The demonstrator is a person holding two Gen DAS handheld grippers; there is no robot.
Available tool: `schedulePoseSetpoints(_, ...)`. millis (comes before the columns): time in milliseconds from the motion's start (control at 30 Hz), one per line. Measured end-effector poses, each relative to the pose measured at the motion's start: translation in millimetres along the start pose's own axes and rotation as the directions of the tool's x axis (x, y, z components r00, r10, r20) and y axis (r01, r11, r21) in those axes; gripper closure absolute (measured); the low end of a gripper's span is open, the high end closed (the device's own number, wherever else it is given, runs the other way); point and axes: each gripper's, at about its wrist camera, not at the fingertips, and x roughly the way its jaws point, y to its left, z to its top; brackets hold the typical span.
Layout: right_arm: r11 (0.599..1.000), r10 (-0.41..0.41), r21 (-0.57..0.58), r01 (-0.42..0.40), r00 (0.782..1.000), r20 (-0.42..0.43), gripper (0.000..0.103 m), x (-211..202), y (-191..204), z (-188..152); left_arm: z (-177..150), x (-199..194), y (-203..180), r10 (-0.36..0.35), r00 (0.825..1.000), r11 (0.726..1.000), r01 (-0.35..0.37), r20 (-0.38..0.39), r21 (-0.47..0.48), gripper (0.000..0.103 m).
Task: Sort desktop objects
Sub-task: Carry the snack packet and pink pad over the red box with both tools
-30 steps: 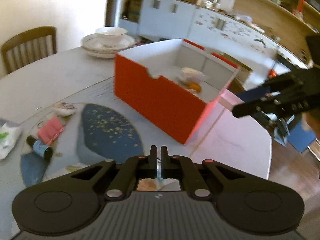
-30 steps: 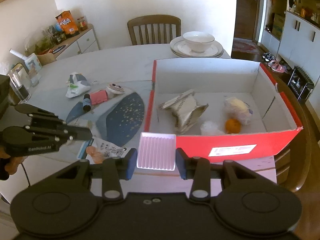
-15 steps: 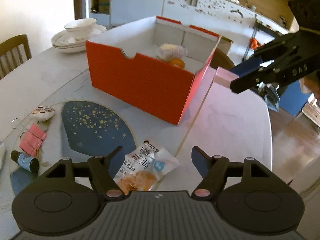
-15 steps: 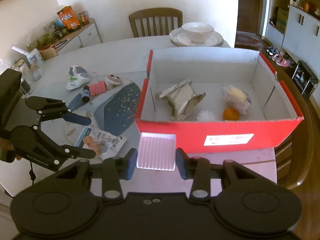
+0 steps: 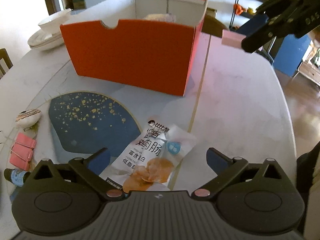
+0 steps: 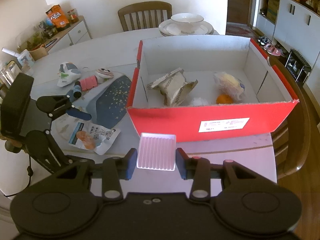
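Observation:
My left gripper (image 5: 158,158) hovers low over the table with its jaws opening wide. A white snack packet (image 5: 152,156) lies flat on the table between its fingers, and no pad presses on it. My right gripper (image 6: 156,160) is shut on a pink ribbed block (image 6: 157,152), held just in front of the red cardboard box (image 6: 210,120). From the left wrist view that block (image 5: 232,38) hangs to the right of the box (image 5: 130,54). Inside the box lie a crumpled wrapper (image 6: 174,88), a wrapped bun (image 6: 230,84) and a small orange thing (image 6: 224,100).
Left of the packet lie a blue fan-shaped mat (image 5: 90,124), pink binder clips (image 5: 22,152), a small bottle (image 5: 15,177) and a painted stone (image 5: 28,116). A white pouch (image 6: 67,74) lies farther left. A bowl on plates (image 6: 186,23) and a chair (image 6: 145,15) stand behind the box.
My left gripper went from shut on the snack packet to wide open, sinking and rolling; the packet now lies on the table. My right gripper kept hold of the pink block.

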Motion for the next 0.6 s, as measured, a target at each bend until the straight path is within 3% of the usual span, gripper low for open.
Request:
schedulePoseSetpoints(133,1.0,-0.006,0.004,0.006,1.0,-0.003,0.062,2,0,1,-2,11,3,-0.004,1.0,1.0,0.004,-0.026,0.0,0.0)
schedulePoseSetpoints(500,1.0,-0.011,0.007,0.011,1.0,0.0,0.063,3,-3,3,-1,14,1,0.022,1.0,1.0,-0.022,-0.011,-0.018,0.002)
schedulePoseSetpoints(600,1.0,-0.005,0.002,0.005,1.0,0.002,0.063,4,-4,3,1,10,-1,0.028,1.0,0.999,-0.028,0.008,-0.025,0.027)
